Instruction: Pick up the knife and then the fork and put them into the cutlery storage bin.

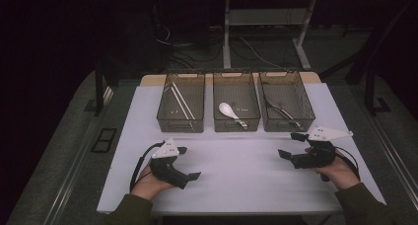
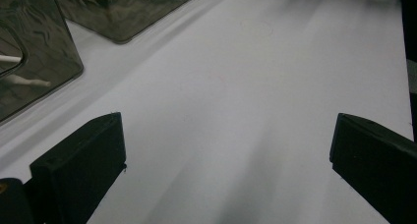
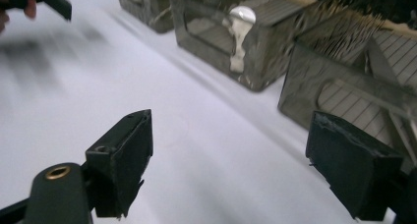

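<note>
Three smoky see-through bins stand in a row at the back of the white table (image 1: 236, 170). Pale chopsticks (image 1: 181, 102) lie in the left bin (image 1: 180, 124). In the middle bin (image 1: 236, 124) rests a white spoon (image 1: 229, 111), which leans on the bin wall as the white spoon (image 3: 239, 32) in the right gripper view. The right bin (image 1: 288, 125) holds dark metal cutlery (image 1: 282, 112). My left gripper (image 1: 188, 163) rests low at the front left, open and empty, with bare table between its jaws (image 2: 226, 170). My right gripper (image 1: 290, 145) is in front of the right bin, open and empty (image 3: 236, 160).
The bins' front walls (image 3: 339, 86) stand close ahead of the right gripper. In the left gripper view two bins (image 2: 34, 62) stand at the upper left. Table legs and cables (image 1: 231, 47) lie on the dark floor beyond the table.
</note>
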`<state>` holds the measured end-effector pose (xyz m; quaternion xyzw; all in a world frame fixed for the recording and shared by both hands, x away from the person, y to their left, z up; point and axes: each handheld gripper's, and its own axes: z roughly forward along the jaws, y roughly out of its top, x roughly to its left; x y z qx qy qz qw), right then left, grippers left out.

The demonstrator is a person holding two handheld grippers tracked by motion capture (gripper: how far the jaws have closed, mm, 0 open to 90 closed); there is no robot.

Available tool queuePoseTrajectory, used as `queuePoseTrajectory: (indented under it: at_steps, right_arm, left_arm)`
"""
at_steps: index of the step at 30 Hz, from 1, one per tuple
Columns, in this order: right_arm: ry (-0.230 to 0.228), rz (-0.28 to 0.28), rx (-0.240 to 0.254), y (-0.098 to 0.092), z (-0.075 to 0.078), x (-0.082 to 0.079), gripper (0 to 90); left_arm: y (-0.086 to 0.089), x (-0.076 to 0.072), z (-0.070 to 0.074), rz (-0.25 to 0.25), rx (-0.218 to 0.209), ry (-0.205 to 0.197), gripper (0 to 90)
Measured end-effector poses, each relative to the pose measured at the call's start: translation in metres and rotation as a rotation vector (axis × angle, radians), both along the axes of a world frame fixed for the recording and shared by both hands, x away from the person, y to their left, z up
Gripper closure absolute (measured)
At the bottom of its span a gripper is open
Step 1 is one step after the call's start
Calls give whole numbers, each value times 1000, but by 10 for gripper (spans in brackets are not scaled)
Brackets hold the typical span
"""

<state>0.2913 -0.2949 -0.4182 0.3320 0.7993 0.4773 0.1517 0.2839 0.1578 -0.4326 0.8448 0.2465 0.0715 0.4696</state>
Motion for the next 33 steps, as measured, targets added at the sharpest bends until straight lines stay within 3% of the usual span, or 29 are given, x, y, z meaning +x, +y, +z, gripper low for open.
queuePoseTrajectory:
  at_steps: [4, 10, 17, 33]
  right_arm:
    - [5, 11, -9, 0, -8, -8, 177]
    - [12, 13, 31, -4, -18, -21, 177]
    - [22, -3, 33, -12, -24, -33, 177]
    - [39, -5, 34, -17, -27, -35, 177]
  left_arm:
    - [0, 0, 0, -2, 3, 2, 0]
    - [1, -1, 0, -1, 1, 0, 0]
    - [2, -1, 0, 0, 2, -2, 0]
    - [1, -1, 0, 0, 9, -3, 0]
